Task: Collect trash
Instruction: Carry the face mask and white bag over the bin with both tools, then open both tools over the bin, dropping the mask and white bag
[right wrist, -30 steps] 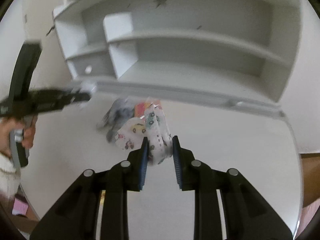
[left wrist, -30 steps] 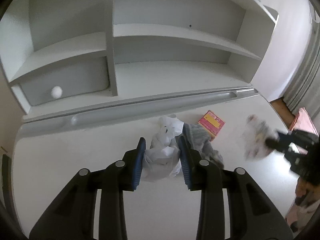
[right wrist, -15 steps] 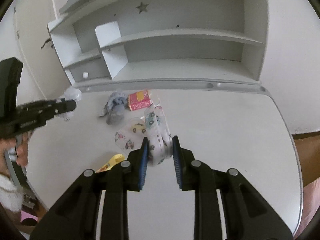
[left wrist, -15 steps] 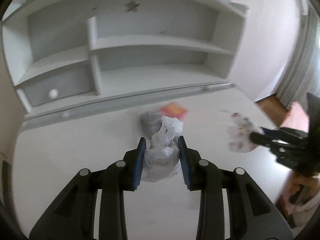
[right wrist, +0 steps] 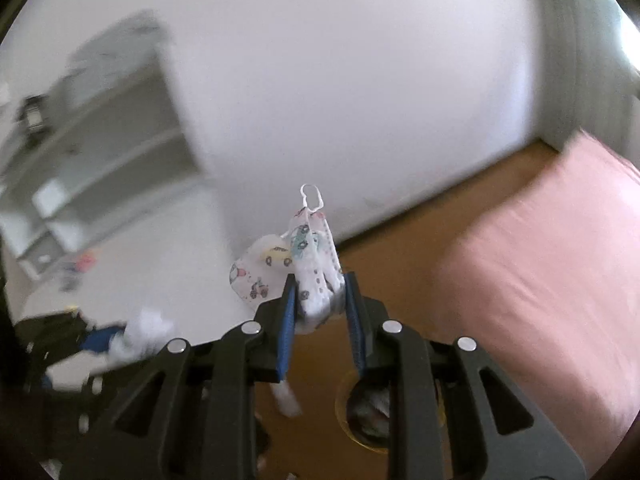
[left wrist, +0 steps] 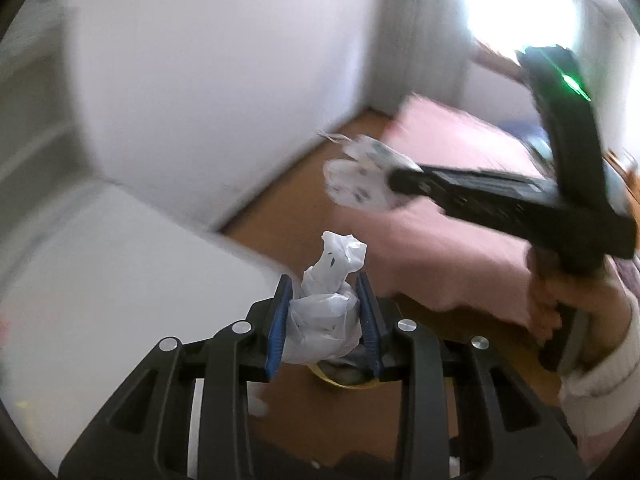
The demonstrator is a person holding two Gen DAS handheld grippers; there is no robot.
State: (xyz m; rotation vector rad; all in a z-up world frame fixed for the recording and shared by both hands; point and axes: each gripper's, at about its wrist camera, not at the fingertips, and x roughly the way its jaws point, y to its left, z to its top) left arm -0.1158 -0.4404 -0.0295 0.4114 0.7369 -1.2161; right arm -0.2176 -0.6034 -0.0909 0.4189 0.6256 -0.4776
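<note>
The left gripper (left wrist: pixel 324 316) clamps a crumpled white plastic bag (left wrist: pixel 326 312) just past the white surface's (left wrist: pixel 120 280) corner, above the brown wooden floor (left wrist: pixel 288 200). The right gripper (right wrist: pixel 320 304) clamps a white cartoon-car-printed face mask (right wrist: pixel 308 268) over the floor near a round yellow-rimmed bin (right wrist: pixel 370 410).

- Daylight floods in from a window (left wrist: pixel 520 4) at the upper right of my left wrist view; it is blown out to pure white glare.
- The white wall (right wrist: pixel 340 80) is bright and evenly lit, with soft shade in the corner.
- Both views are smeared with motion blur: the shelf unit (right wrist: pixel 100 140), the tabletop (left wrist: pixel 120 280) edge and the pink bed (right wrist: pixel 540 260) are all soft.
- My left hand-held gripper (left wrist: pixel 324 312) and its crumpled white plastic bag (left wrist: pixel 324 312) stay sharp; my right hand-held gripper (left wrist: pixel 390 182) is streaked across that view.
- Fisheye bending curves straight lines, and the corners go black.
</note>
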